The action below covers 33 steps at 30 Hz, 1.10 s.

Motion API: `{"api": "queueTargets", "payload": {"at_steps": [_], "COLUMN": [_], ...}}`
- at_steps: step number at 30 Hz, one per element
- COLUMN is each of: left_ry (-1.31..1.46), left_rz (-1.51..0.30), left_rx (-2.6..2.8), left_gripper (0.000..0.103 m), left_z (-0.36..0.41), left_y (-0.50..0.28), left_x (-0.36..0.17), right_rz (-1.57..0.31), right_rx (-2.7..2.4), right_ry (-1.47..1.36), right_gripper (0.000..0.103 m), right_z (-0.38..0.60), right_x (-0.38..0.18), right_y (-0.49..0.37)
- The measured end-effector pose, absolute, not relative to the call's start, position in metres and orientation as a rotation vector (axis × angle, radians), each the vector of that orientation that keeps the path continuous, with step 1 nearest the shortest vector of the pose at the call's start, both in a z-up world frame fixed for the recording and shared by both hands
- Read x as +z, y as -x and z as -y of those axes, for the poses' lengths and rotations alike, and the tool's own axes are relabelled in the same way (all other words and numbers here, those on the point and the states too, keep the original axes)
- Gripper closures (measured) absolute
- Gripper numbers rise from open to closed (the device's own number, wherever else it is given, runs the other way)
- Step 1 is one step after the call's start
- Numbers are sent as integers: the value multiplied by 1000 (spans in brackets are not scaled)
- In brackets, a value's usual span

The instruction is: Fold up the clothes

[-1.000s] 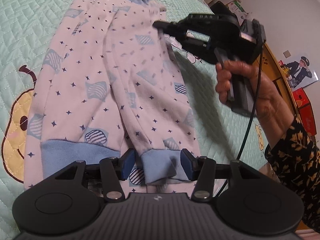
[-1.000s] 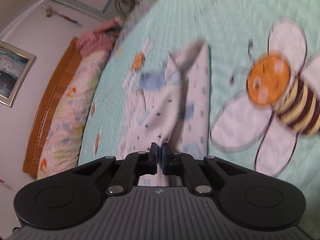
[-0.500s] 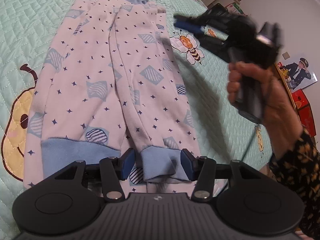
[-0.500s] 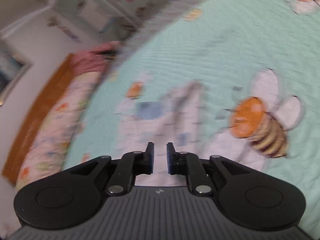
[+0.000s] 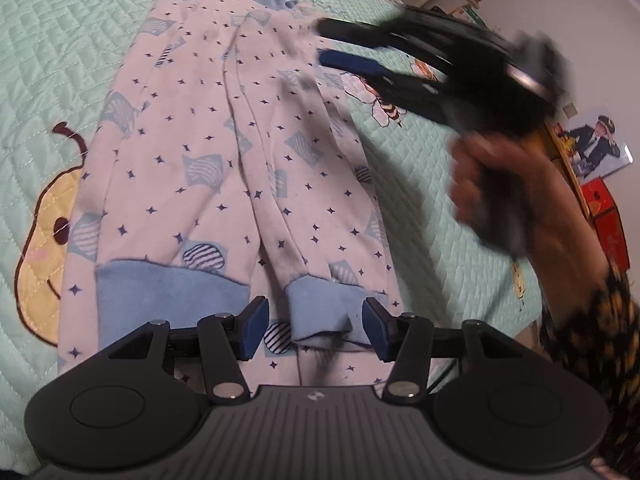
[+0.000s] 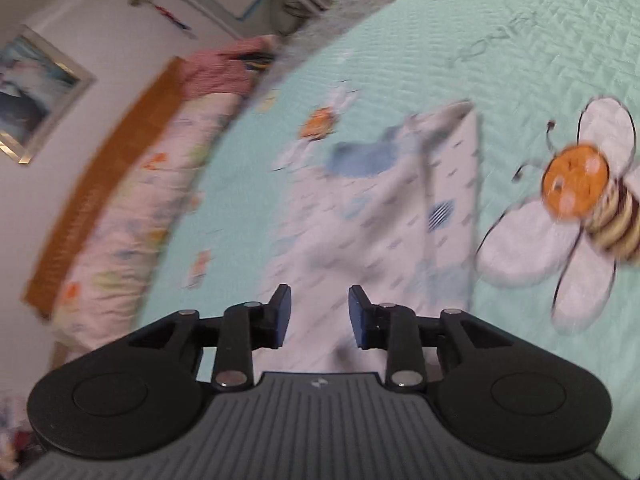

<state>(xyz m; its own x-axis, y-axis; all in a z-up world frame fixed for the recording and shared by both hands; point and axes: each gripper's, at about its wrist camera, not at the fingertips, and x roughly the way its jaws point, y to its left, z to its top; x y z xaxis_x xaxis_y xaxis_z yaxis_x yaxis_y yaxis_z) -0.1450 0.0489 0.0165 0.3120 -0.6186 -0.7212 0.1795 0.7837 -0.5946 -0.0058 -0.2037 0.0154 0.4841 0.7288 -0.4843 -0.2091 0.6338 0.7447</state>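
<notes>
left hand-held gripper (image 5: 315, 328): jaws apart, tilted down | right hand-held gripper (image 6: 319, 314): jaws just opening, nothing between

Mint quilted bedspread (image 6: 500, 40) with appliquéd bee (image 6: 592, 200), floral pillow (image 6: 132, 216), framed picture (image 6: 32, 92)

A bed covered by a mint-green quilted bedspread (image 5: 72, 32), stitched with a yellow pear (image 5: 38, 256) and a bee (image 6: 580, 196), carries a pale star-printed garment with blue cuffs (image 5: 208, 168) lying flat, with a floral pillow (image 6: 132, 216) along its wooden headboard (image 6: 100, 176).
</notes>
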Motion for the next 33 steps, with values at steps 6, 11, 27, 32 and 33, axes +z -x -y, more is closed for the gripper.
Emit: {"api": "queueTargets", "payload": {"at_steps": [6,11,27,32,33], "left_ry": [544,646,408,349,333], "left_rz": [-1119,-1054,-1077,-1074,-1072], "left_rx": [-512,-478,-281,-276,-275], "left_gripper": [48,47,36,36,35], "left_z": [-65,-84,-110,-102,-99], "left_y": [151,155,168,169,170], "left_x": [22,40,24,25,25], "right_rz": [-994,-1017,-1007,-871,-858], "right_rx": [673,566,582,655,663], "right_ry": [-847,-813,-765,-655,-643], "right_gripper": [56,76,77,71,66], "right_z": [215,214,203,193,192], "right_x": [-2,-22,-19,29,33], "right_y": [82,105,167,179,180]}}
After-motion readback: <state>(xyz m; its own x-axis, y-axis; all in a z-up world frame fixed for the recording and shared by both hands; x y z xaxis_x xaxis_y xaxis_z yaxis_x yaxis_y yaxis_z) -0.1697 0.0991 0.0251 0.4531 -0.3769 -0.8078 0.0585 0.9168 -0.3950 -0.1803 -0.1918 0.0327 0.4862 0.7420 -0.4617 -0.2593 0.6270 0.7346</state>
